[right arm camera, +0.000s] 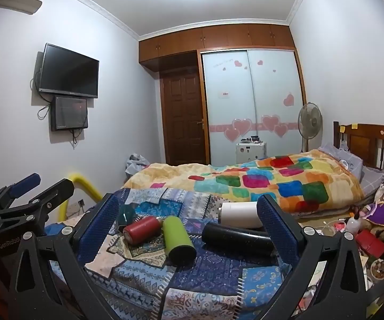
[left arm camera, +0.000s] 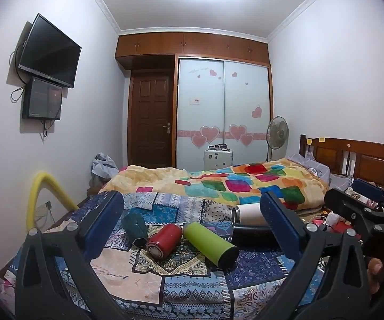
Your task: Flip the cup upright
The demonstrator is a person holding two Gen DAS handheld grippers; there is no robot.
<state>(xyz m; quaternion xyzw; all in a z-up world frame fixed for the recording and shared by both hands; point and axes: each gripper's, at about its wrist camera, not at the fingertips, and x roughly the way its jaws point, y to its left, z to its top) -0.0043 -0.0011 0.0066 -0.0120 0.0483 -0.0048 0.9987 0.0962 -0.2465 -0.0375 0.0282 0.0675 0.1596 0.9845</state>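
Several cups lie on their sides on a patchwork cloth: a dark green faceted cup, a red cup, a lime green cup, a black cup and a white cup. They also show in the right wrist view: dark green, red, lime, black, white. My left gripper is open and empty, held short of the cups. My right gripper is open and empty, also short of them.
A bed with a colourful blanket lies behind the cloth. A yellow foam tube stands at the left. Clutter covers the floor at the right. My right gripper shows at the right edge of the left wrist view.
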